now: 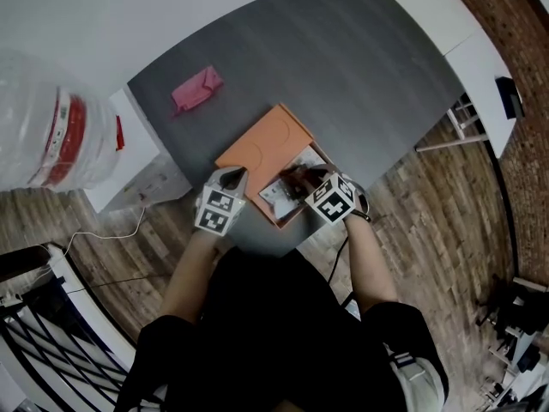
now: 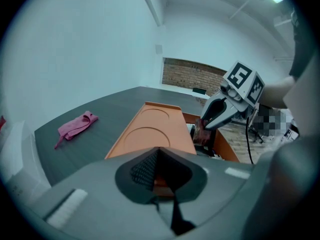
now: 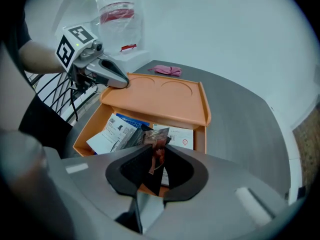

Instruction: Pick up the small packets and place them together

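An orange box (image 1: 289, 217) sits at the grey table's near edge, its orange lid (image 1: 262, 147) slid back over the far half. The open half holds several white and blue packets (image 3: 117, 129). My right gripper (image 1: 300, 181) hangs over this open half, shut on a small brown packet (image 3: 156, 145) that stands upright between its pads. The same brown packet (image 2: 202, 133) shows in the left gripper view, under the right gripper's tips. My left gripper (image 1: 232, 177) rests at the lid's near-left corner (image 3: 125, 84), jaws closed on the lid's edge.
A pink cloth (image 1: 197, 90) lies on the table (image 1: 360, 75) beyond the box. A large water bottle (image 1: 51, 136) stands on a white stand (image 1: 137, 178) to the left. The table's front edge runs just under the box; wooden floor lies below.
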`<state>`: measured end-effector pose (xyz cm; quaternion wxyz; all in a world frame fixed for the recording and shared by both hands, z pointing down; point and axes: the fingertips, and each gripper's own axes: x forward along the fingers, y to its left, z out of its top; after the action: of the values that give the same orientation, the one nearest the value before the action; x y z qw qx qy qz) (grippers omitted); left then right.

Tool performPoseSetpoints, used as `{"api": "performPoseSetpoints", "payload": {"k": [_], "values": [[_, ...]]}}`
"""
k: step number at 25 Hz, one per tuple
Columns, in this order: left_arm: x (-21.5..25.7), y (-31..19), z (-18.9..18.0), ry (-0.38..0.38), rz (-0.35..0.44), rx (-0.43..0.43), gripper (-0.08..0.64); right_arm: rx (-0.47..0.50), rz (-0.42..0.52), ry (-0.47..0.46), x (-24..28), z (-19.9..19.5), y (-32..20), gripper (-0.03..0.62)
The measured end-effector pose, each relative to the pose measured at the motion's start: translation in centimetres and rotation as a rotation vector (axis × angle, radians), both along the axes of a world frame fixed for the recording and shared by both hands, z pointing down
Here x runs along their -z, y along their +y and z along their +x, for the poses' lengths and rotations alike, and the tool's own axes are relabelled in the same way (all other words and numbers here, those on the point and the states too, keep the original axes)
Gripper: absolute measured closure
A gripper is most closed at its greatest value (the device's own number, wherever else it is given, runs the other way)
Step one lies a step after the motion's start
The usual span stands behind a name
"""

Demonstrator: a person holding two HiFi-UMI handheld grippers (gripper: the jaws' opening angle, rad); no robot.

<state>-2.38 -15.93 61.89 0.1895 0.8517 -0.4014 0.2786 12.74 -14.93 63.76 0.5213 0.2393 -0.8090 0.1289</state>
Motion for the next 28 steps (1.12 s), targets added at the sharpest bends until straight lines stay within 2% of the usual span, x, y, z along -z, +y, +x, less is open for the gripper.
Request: {"api": "performPoseSetpoints", "payload": {"k": [4,12,15,19,22,26,28], "values": [[0.0,-0.1,0.0,0.0,0.001,-0.003,0.56,-0.03,-0.006,-0.066,1.0,-0.1,0.1,0.582],[-0.4,-0.3,-0.2,0.01,0.005,-0.001,0.56,-0.069,-0.003,-0.159,3.5,-0.4,0.6,0.588],[-0.4,-0.4,-0.4,0.022,0.012,0.008,0.56,-0.065,0.05,-0.229,5.7,-1.0,0.5,0.588],[-0.4,-0.5,-0.3,0.036,0.004,0.005,0.56,-0.064,0.169,-0.295,9.2,-2.1,-1.2,0.588],[0.1,-0.8,-0.4,0.067,0.006,0.019,0.56,-0.141,0.209,-0.375,11.1,-2.9,-3.4,0.588],[2.3,-1.7,-1.0,0.131,0.067,0.06,0.56,-0.284,0.204,-0.529,12.6,-3.8,-5.9,0.588],[3.2,-2.0,-1.1,0.14,0.094,0.06,0.56,-0.323,0.202,-0.558,12.5,-4.1,-6.7,0.588]]}}
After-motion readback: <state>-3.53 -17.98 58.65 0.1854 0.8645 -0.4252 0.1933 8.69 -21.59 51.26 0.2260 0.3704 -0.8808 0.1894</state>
